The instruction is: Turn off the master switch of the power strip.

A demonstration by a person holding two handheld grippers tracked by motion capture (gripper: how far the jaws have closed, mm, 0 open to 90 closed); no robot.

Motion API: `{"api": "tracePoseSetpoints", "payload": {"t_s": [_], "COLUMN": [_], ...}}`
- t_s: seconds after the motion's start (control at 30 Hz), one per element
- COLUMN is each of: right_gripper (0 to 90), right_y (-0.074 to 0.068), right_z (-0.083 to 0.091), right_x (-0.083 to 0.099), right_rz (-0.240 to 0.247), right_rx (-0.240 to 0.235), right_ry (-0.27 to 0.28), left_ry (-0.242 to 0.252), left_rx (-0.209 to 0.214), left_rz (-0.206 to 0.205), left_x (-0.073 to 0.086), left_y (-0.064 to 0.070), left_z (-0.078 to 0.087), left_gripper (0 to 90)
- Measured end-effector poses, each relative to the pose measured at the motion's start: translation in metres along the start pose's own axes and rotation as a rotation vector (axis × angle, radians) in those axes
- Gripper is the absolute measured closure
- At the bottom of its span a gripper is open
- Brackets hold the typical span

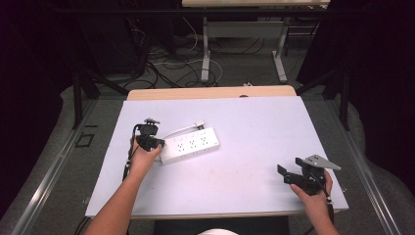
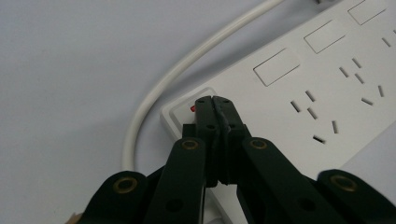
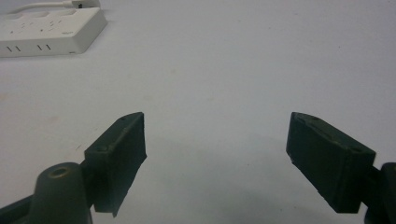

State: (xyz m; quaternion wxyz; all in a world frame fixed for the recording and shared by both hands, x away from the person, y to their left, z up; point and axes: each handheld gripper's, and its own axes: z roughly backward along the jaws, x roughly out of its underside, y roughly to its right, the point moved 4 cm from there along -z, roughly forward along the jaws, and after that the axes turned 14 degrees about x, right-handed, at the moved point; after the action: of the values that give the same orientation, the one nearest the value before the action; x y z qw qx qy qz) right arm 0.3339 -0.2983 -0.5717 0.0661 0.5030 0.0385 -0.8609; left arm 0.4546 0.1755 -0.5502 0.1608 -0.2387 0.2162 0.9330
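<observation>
Left gripper view: I'm pressing my clenched left gripper [image 2: 214,99] onto the power strip's [image 2: 327,88] switch [image 2: 187,112].
I'm keeping the right gripper [image 3: 215,140] released, parking it clear on the counter [image 3: 233,56].

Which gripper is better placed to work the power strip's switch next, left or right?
Left. The left gripper, jaws shut, has its tips on the switch of the power strip; the right gripper sits open, well away from it.

Power strip [image 2: 327,79]: far end cut off by frame edge in the left gripper view; switch [image 2: 192,108] mostly covered by left gripper [image 2: 214,100]. Cord [image 2: 187,65]: plug end out of frame. Socket markings unreadable in the high view.
</observation>
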Motion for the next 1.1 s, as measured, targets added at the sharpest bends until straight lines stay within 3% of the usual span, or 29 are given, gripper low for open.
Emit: {"api": "tracePoseSetpoints", "payload": {"t_s": [0.2, 0.33, 0.53, 0.63, 0.67, 0.7, 1.1], "right_gripper": [19.1, 19.1, 19.2, 19.2, 19.2, 19.1, 19.2], "right_y": [-0.0003, -0.0003, 0.0005, -0.0003, -0.0010, -0.0002, -0.0026], "right_z": [-0.0010, -0.0005, -0.0011, -0.0019, -0.0035, -0.0007, -0.0012], "right_x": [0.0001, 0.0001, -0.0002, 0.0001, -0.0005, -0.0003, -0.0019], "right_rz": [0.007, 0.011, 0.009, 0.007, 0.001, 0.015, 0.012], "right_rx": [0.003, -0.002, -0.002, 0.003, 0.008, 0.001, 0.000], "right_ry": [0.005, 0.000, 0.000, 0.004, 0.027, -0.006, -0.006], "left_ry": [-0.013, -0.009, 0.023, 0.016, 0.017, 0.018, 0.025], "left_rx": [-0.046, -0.061, -0.027, -0.029, -0.028, -0.027, -0.031], "left_rz": [-0.047, -0.057, -0.018, -0.024, -0.026, -0.026, -0.022], "left_x": [0.0007, 0.0007, -0.0004, -0.0006, -0.0007, -0.0008, -0.0011], "left_y": [0.0036, 0.0055, 0.0032, 0.0039, 0.0041, 0.0043, 0.0037], "left_z": [-0.0024, -0.0027, -0.0008, -0.0007, -0.0010, -0.0012, -0.0015], "left_gripper": [90.0, 90.0, 90.0, 90.0, 90.0, 90.0, 90.0]}}
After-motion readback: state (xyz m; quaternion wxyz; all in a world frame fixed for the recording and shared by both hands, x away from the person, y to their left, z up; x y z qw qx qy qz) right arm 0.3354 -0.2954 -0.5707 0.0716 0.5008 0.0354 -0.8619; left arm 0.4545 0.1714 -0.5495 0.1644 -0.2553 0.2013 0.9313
